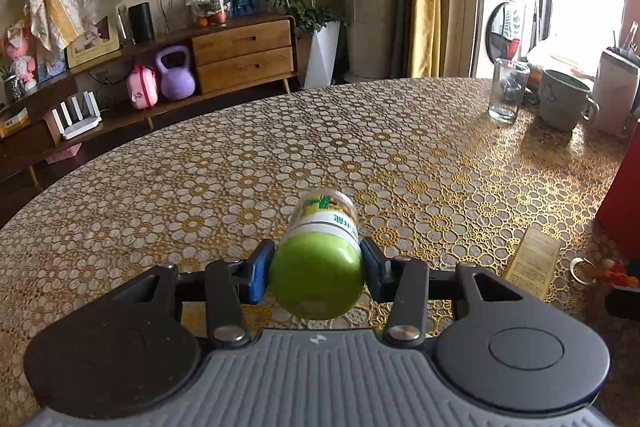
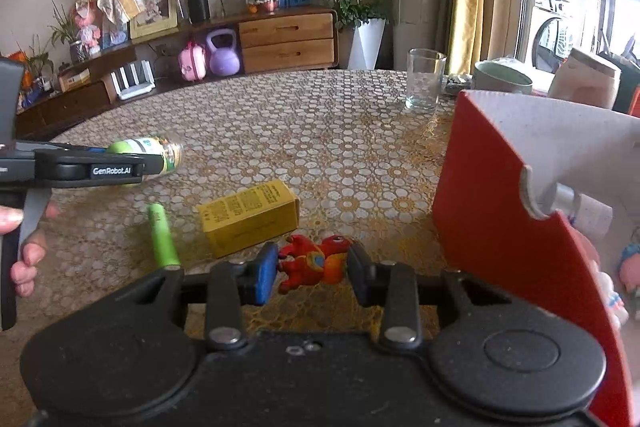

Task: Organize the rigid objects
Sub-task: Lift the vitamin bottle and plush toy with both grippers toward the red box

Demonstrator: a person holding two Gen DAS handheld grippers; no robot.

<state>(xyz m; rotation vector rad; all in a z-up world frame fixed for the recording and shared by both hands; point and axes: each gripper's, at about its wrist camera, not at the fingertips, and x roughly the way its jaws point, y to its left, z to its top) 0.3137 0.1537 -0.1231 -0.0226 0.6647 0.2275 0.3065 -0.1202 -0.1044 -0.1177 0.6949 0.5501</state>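
My left gripper is shut on a small bottle with a green cap and a yellow-green label. It holds the bottle on its side by the cap, above the lace tablecloth. In the right wrist view the same bottle hangs at the left over the table. My right gripper is shut on a red and orange toy figure, with a pad against each side. A red box with a white inside stands open just to the right and holds several small things.
A yellow carton and a green pen-like tube lie on the table ahead of the right gripper. At the far right stand a glass, a grey mug and a white bag. A paper slip lies near the red box.
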